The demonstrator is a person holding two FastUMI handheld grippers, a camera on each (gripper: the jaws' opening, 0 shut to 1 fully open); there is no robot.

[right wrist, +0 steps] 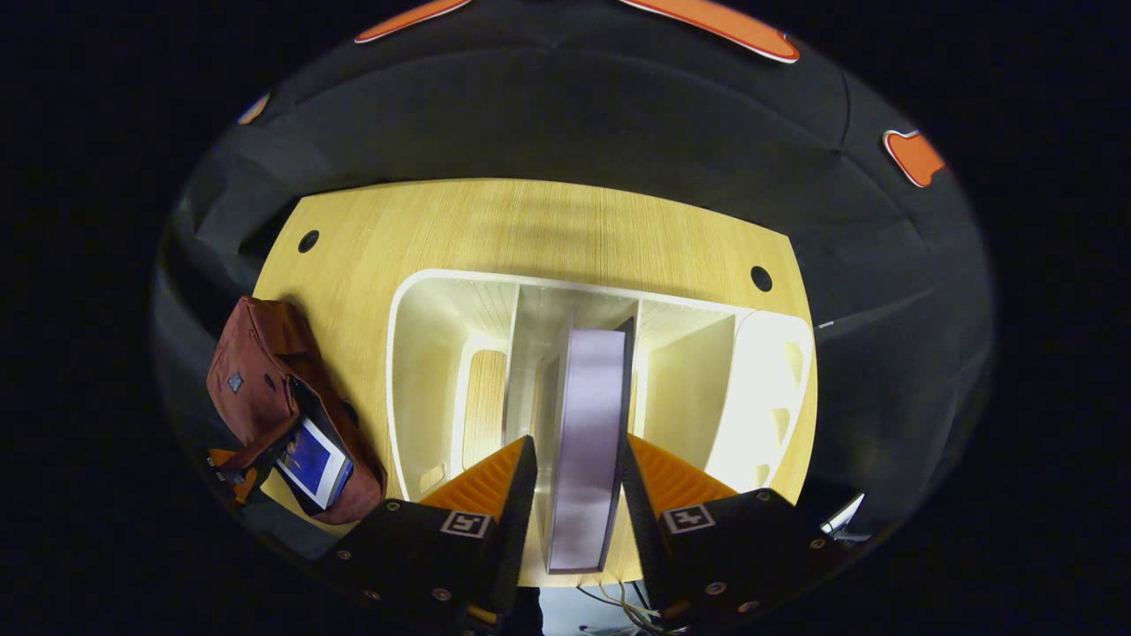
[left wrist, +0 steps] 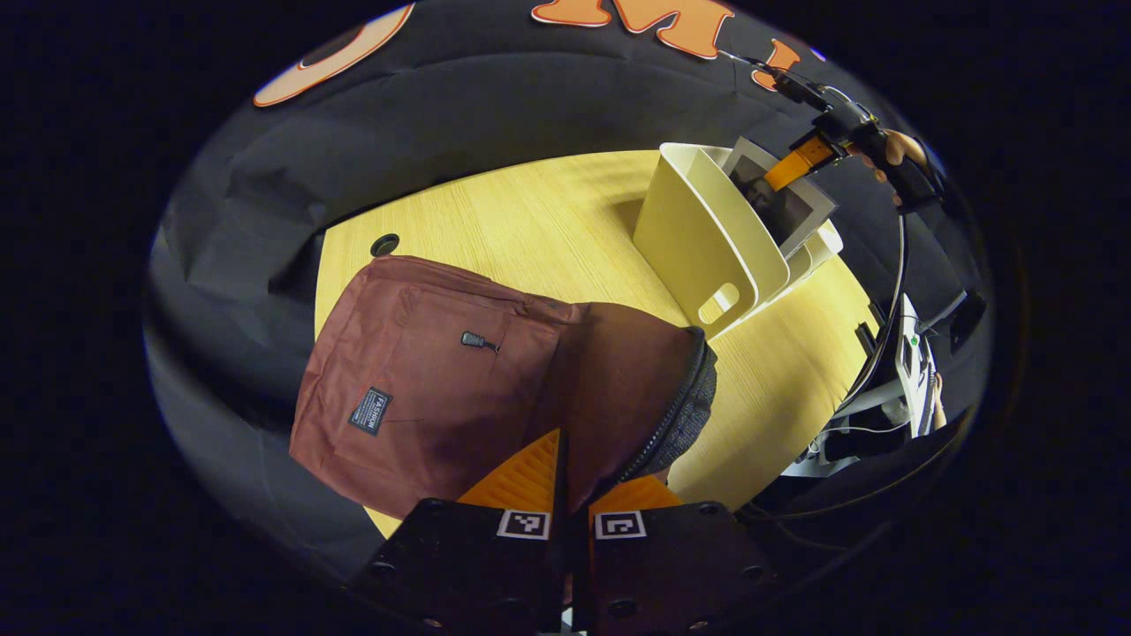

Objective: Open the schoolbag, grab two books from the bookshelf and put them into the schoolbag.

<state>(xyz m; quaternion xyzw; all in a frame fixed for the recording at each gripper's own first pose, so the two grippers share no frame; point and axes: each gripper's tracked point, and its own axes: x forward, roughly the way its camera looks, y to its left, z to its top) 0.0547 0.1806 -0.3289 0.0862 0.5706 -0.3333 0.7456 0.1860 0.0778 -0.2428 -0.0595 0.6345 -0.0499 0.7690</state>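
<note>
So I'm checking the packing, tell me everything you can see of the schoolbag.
The schoolbag is reddish-brown cloth, lying on the wooden table left of the bookshelf. It has a front pocket zip pull and a small dark label. Its top is unzipped; the left gripper pinches the flap, and one book sits inside.

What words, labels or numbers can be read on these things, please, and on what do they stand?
The patch on the front of the schoolbag: print too small to read.
The book in the right gripper: plain edge, no text.
The blue book inside the schoolbag: cover too blurred to read.
</note>
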